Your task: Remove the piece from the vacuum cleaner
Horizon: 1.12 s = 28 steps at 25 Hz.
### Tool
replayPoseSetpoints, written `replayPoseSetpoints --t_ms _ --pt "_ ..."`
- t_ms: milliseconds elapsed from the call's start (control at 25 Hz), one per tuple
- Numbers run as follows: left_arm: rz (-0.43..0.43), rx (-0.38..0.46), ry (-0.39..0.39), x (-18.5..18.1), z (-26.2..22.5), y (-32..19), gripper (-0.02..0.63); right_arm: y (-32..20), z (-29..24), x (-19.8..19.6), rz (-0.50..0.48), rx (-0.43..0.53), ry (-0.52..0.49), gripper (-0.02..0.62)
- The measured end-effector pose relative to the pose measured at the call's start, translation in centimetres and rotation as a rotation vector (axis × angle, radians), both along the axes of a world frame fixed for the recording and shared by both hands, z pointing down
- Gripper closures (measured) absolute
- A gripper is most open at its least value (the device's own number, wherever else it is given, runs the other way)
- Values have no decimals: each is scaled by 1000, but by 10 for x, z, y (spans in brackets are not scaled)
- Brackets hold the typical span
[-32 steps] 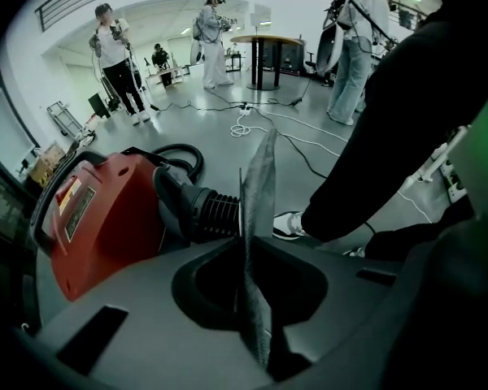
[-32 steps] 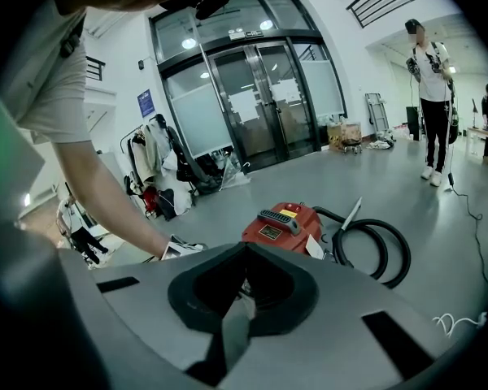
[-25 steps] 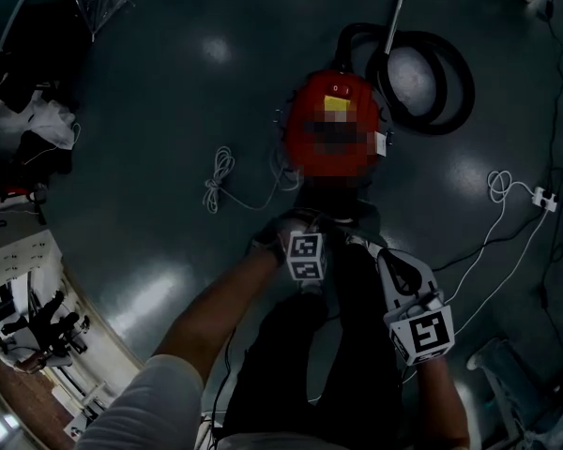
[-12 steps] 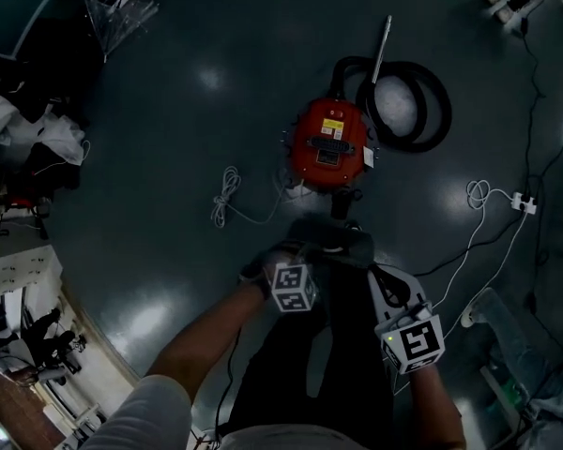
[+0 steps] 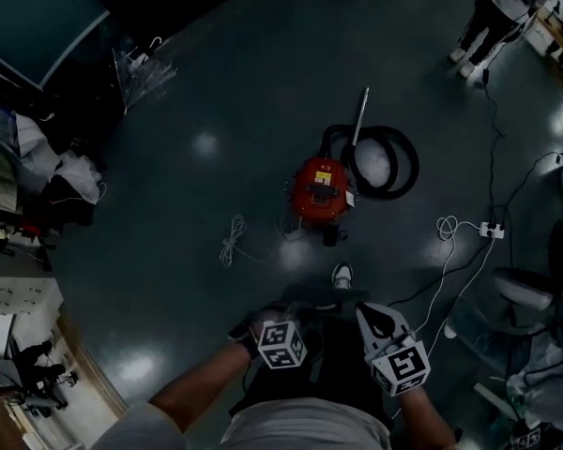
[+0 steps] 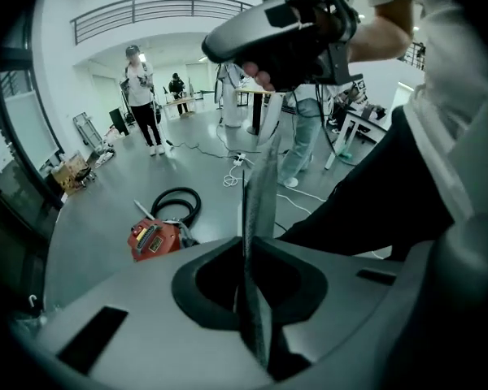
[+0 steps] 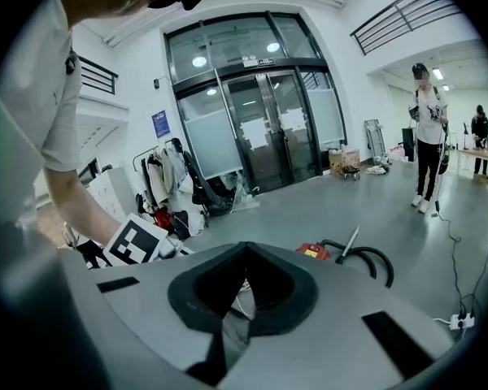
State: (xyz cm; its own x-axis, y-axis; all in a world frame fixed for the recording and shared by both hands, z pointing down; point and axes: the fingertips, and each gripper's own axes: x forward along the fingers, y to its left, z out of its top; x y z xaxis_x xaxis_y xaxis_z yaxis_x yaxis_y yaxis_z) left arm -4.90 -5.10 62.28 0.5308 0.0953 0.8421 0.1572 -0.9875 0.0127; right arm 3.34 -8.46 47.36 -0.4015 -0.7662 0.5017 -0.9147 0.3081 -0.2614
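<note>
Gripping the thin grey piece (image 6: 260, 177) edge-on, the left gripper (image 6: 246, 254) is pinched tight; the right gripper (image 7: 244, 254) clamps its other end. Far beyond both, the red vacuum cleaner (image 5: 321, 187) sits on the floor (image 5: 216, 92).

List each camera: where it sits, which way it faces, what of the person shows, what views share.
Head view: on the head, facing steeply down at the red vacuum cleaner; both forearms show.
Left gripper view: on the left gripper, along jaws shut on a grey sheet; shirt, trousers show.
Right gripper view: on the right gripper, facing glass doors; left arm shows.
Shared: all three show the vacuum cleaner.
</note>
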Motion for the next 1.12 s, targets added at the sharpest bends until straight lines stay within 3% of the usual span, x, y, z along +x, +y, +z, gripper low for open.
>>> replayPoseSetpoints --t_ms 400,760,1120 --pt "37 -58 74 -9 -122 76 577 47 -94 -27 -44 102 34 578" --pt "78 -52 115 -19 -148 75 577 52 -121 -40 -54 195 52 578" --pt "84 -47 136 -26 -163 80 577 54 -139 -53 -74 187 68 578"
